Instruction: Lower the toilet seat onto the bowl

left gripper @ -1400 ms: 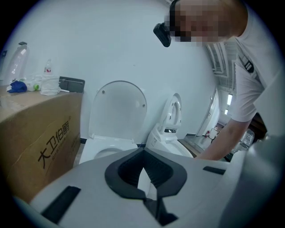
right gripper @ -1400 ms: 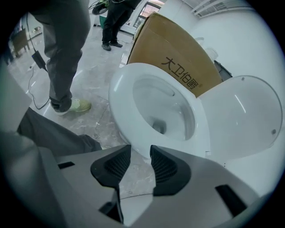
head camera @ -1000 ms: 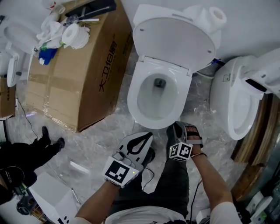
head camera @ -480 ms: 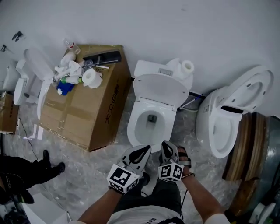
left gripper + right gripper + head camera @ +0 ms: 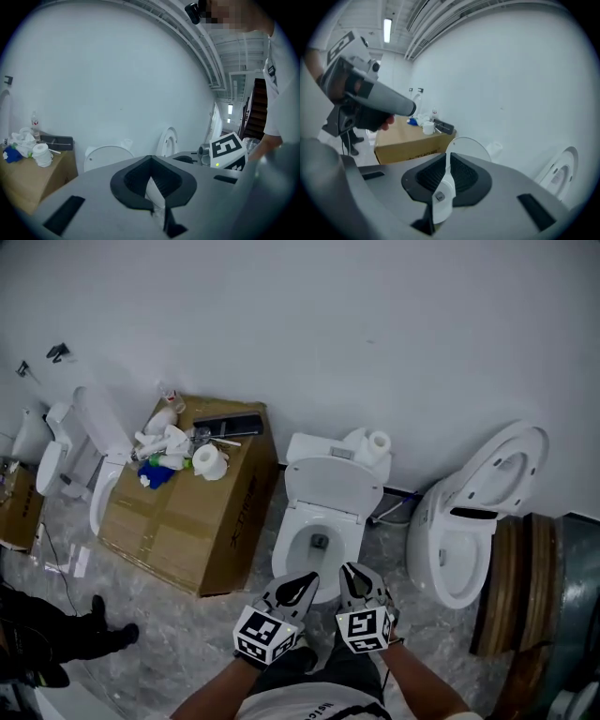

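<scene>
**Two empty grippers, seat not yet reached**

Left gripper [image 5: 302, 581] has its jaws together; right gripper [image 5: 357, 575] is closing on nothing. Both hang before the bowl [image 5: 298, 557]. The toilet seat [image 5: 334, 487] stands raised behind it. Likely next: reach over and tip it forward.

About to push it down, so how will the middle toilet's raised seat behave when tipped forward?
The raised seat looks like rigid plastic, so it should stay stiff. Hinged at the back of the bowl, it will probably swing, not slide. Its glossy surface may be slippery.

Soft even light; dark, warped fisheye edges
</scene>
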